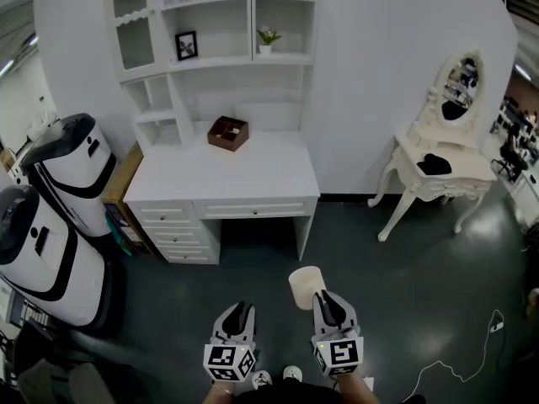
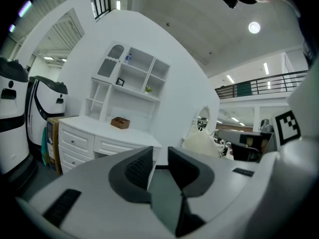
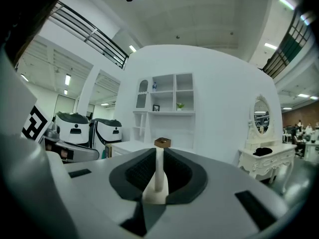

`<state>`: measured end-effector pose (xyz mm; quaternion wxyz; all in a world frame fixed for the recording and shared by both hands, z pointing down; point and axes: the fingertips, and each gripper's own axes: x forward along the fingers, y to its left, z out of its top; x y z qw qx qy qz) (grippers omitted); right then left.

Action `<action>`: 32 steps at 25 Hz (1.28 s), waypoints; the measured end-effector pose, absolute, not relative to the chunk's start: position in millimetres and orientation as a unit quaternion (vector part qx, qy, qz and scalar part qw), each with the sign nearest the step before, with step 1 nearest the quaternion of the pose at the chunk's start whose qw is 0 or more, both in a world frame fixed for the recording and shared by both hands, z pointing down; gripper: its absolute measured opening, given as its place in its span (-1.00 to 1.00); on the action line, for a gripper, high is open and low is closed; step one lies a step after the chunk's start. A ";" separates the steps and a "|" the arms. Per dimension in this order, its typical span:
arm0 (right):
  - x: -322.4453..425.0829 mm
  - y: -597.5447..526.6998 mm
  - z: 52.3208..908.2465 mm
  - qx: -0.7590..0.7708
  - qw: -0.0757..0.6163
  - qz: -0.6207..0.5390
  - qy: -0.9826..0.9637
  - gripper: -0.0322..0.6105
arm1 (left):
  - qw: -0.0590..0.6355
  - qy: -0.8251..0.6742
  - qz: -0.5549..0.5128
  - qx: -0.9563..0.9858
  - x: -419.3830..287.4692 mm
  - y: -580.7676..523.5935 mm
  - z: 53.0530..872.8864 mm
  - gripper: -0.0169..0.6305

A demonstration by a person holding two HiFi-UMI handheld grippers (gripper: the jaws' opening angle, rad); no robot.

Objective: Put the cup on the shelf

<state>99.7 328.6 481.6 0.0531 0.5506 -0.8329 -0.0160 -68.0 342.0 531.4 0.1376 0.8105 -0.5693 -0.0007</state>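
A cream cup [image 1: 305,286] hangs low over the dark floor, a good way in front of the white desk [image 1: 278,179]. My right gripper [image 1: 323,298] is shut on its rim; in the right gripper view the thin cup wall [image 3: 159,179] stands pinched between the two dark pads [image 3: 137,172]. My left gripper [image 1: 238,310] is beside it on the left, its jaws only a narrow slit apart with nothing between them [image 2: 160,164]. From there the cup [image 2: 201,143] shows off to the right. The white shelf unit [image 1: 221,61] rises behind the desk.
On the desk sits a brown box [image 1: 228,133]. A photo frame [image 1: 186,45] and a small plant [image 1: 267,39] stand in the shelf compartments. Two white machines [image 1: 63,188] crowd the left, a dressing table with a mirror [image 1: 441,172] stands right, and a cable [image 1: 459,363] lies on the floor.
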 end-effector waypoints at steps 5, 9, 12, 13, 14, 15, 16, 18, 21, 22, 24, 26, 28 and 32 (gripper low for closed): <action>105.6 330.6 481.3 0.555 0.052 -0.018 -0.830 -0.72 | 0.144 -0.557 -0.004 0.818 -64.9 342.5 533.6 -0.27; 103.6 333.3 484.3 0.558 0.051 -0.020 -0.828 -0.72 | 0.154 -0.544 -0.001 0.825 -66.1 341.7 538.9 -0.16; 101.2 335.8 487.3 0.564 0.051 -0.023 -0.824 -0.72 | 0.152 -0.535 -0.002 0.831 -67.2 342.5 538.3 -0.17; 100.6 337.5 488.8 0.566 0.051 -0.025 -0.822 -0.72 | 0.151 -0.533 -0.002 0.833 -67.7 343.6 538.2 -0.17; 99.4 339.2 489.8 0.568 0.052 -0.026 -0.821 -0.72 | 0.150 -0.531 -0.003 0.834 -69.1 344.8 538.2 -0.17; 97.4 340.4 490.2 0.569 0.054 -0.028 -0.820 -0.72 | 0.149 -0.532 -0.003 0.834 -71.6 345.7 538.5 -0.17; 94.9 341.0 490.7 0.569 0.055 -0.028 -0.820 -0.72 | 0.148 -0.533 -0.003 0.833 -74.7 346.3 539.3 -0.17; 90.4 340.9 492.4 0.568 0.058 -0.030 -0.821 -0.72 | 0.148 -0.536 0.003 0.831 -80.2 346.5 543.1 -0.17; 84.9 335.8 495.7 0.563 0.063 -0.031 -0.824 -0.72 | 0.151 -0.540 0.011 0.828 -84.8 343.1 549.4 -0.17; 83.8 332.2 497.1 0.561 0.063 -0.033 -0.825 -0.72 | 0.151 -0.542 0.011 0.827 -85.2 340.1 550.8 -0.17; 82.8 321.4 499.4 0.557 0.063 -0.035 -0.827 -0.72 | 0.147 -0.545 0.012 0.825 -83.5 330.5 552.7 -0.17; 83.7 306.0 502.5 0.551 0.059 -0.037 -0.831 -0.72 | 0.143 -0.547 0.013 0.825 -79.3 317.2 552.1 -0.17; 85.3 286.5 500.4 0.544 0.056 -0.046 -0.836 -0.72 | 0.138 -0.551 0.012 0.823 -74.6 301.7 549.3 -0.17; 90.2 240.6 494.9 0.527 0.046 -0.050 -0.847 -0.72 | 0.133 -0.566 0.011 0.814 -66.3 263.5 546.9 -0.17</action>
